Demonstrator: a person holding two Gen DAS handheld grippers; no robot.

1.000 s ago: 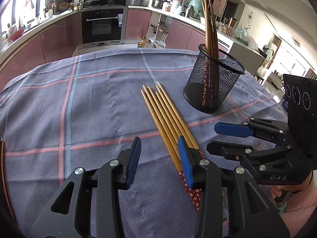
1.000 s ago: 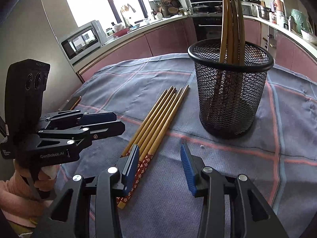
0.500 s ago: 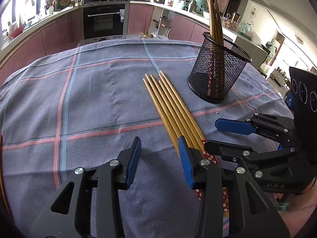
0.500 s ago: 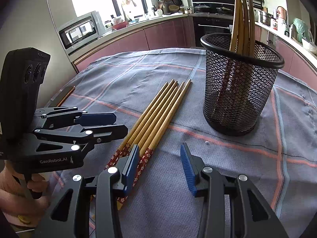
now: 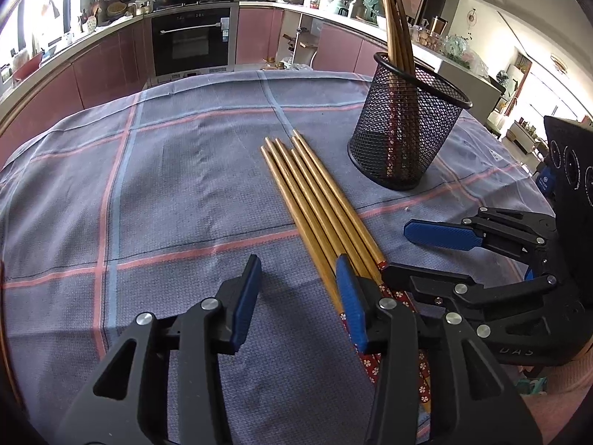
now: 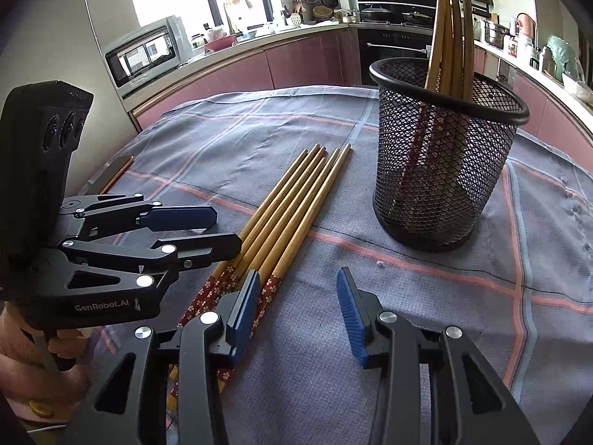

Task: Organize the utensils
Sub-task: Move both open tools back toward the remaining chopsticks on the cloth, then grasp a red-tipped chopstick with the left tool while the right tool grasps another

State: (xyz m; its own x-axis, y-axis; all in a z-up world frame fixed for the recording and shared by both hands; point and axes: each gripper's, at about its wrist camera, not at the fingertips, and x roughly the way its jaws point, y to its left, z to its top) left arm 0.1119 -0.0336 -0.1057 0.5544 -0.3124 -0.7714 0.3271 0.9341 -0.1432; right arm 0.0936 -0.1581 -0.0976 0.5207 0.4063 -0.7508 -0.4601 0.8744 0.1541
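Note:
Several wooden chopsticks [image 5: 318, 204] with red flowered ends lie side by side on the cloth. A black mesh cup [image 5: 404, 129] stands beyond them with more chopsticks [image 5: 396, 11] upright in it. My left gripper [image 5: 296, 270] hovers over the near ends. Its jaws are opening and only cloth shows between them, while its right finger overlaps the bundle. My right gripper [image 6: 298, 285] is open over bare cloth, just right of the chopsticks [image 6: 292, 207] and in front of the cup [image 6: 444, 170]. Each gripper shows in the other's view: left [image 6: 226, 228], right [image 5: 398, 250].
A grey checked tablecloth [image 5: 166, 185] with pink and blue lines covers the round table. Kitchen counters, an oven [image 5: 192, 40] and a microwave [image 6: 144, 52] lie beyond the far edge. A person's hand [image 6: 40, 348] holds the left gripper's handle.
Both grippers have only shifted slightly over the near ends of the chopsticks. The left jaws stand a touch wider. The chopsticks and cup have not moved.

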